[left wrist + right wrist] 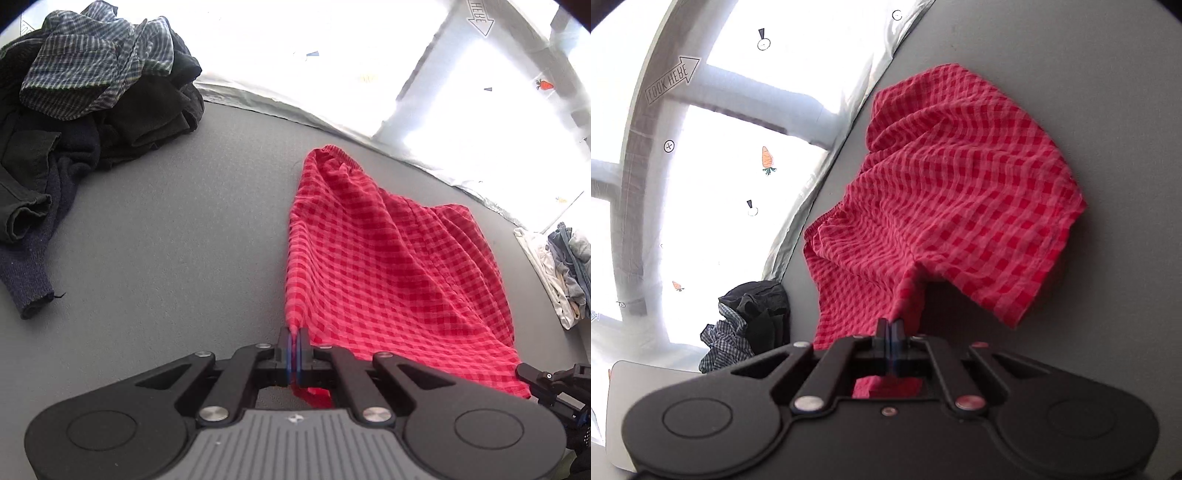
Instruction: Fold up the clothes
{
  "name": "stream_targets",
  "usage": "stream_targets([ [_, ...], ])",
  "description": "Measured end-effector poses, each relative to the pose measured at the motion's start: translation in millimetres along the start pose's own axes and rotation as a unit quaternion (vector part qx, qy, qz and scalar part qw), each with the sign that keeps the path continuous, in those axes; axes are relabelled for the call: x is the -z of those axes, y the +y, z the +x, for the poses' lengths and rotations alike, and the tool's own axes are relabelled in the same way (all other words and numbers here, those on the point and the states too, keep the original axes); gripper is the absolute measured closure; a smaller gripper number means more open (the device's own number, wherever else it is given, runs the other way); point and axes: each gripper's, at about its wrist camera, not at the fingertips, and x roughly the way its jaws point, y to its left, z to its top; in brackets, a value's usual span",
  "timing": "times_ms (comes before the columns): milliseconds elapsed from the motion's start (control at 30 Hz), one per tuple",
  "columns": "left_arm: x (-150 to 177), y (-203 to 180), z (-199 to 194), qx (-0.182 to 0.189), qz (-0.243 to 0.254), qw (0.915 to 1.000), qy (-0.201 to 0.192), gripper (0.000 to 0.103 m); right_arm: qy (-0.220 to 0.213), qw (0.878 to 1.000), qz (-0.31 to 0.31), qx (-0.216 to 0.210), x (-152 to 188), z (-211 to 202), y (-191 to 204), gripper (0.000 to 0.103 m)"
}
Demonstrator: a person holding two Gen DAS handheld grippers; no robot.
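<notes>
We see crinkly red gingham shorts [388,258] draped at 2 o'clock on the grey table [166,240], the left hand-held gripper [294,343] and the right hand-held gripper [891,332] each pinching an edge.

A grey desk [166,229] is carrying a heap of dark and plaid clothes [92,92] at its far left, a red checked garment [388,251] partly resting mid-surface, and a pale folded stack [561,269] lying at the right edge.

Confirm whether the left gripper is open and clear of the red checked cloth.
No: the left gripper is shut on an edge of the red checked cloth.
</notes>
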Motion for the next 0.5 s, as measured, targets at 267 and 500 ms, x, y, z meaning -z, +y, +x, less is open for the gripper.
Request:
stream_targets([
  [267,40.8,34.2,13.1,-0.102,-0.093,0.9884,0.063,0.098,0.107,0.988,-0.068,0.093,-3.4,16.0,-14.2,0.085],
  [500,50.7,9.8,-1.9,-0.115,-0.124,0.985,0.037,0.086,0.042,0.994,-0.076,0.071,-55.0,-18.0,-18.6,0.066],
])
